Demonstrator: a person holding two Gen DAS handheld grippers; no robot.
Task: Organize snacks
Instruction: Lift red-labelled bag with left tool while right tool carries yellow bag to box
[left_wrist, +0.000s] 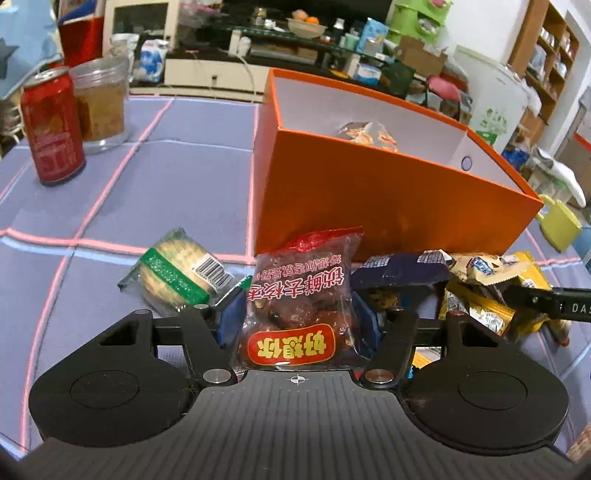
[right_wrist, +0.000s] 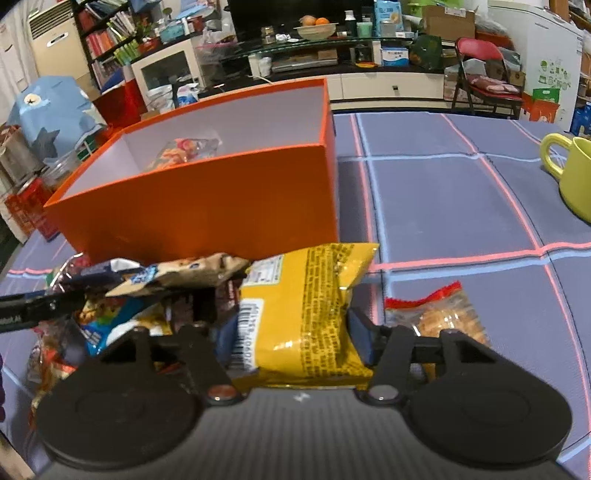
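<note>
Two hand-held grippers work a pile of snack packets on a blue-grey tablecloth (left_wrist: 110, 192) crossed with pink and pale-blue lines. The left gripper (left_wrist: 297, 317) pinches a clear packet of dark red dates (left_wrist: 295, 306) between its blue-padded fingers (left_wrist: 226, 321), the red label with yellow characters facing the camera upside down. The right gripper (right_wrist: 291, 328) is clamped on a yellow snack bag (right_wrist: 306, 310), its barcode and black print turned toward the lens and one blue finger pad (right_wrist: 364, 336) pressed against the bag's side. Directly behind both packets stands an open orange box (left_wrist: 388, 192) with a white interior, where one orange-and-white snack packet (left_wrist: 369, 134) already lies against the far wall. To the left of the dates, a round cracker pack (left_wrist: 177, 273) with a green band and a barcode rests on the cloth. To their right sits a heap of wrappers, a dark blue packet (left_wrist: 399, 269) and tan and yellow ones among them, with the tip of the other gripper reaching in from the right edge. In the right wrist view, a clear packet with a red top edge (right_wrist: 439, 314) lies just beside the yellow bag. A red drink can (left_wrist: 51, 125) and a clear plastic jar (left_wrist: 101, 103) stand together at the far left of the table, well apart from the box; a yellow-green mug (right_wrist: 570, 173) stands at the far right.
</note>
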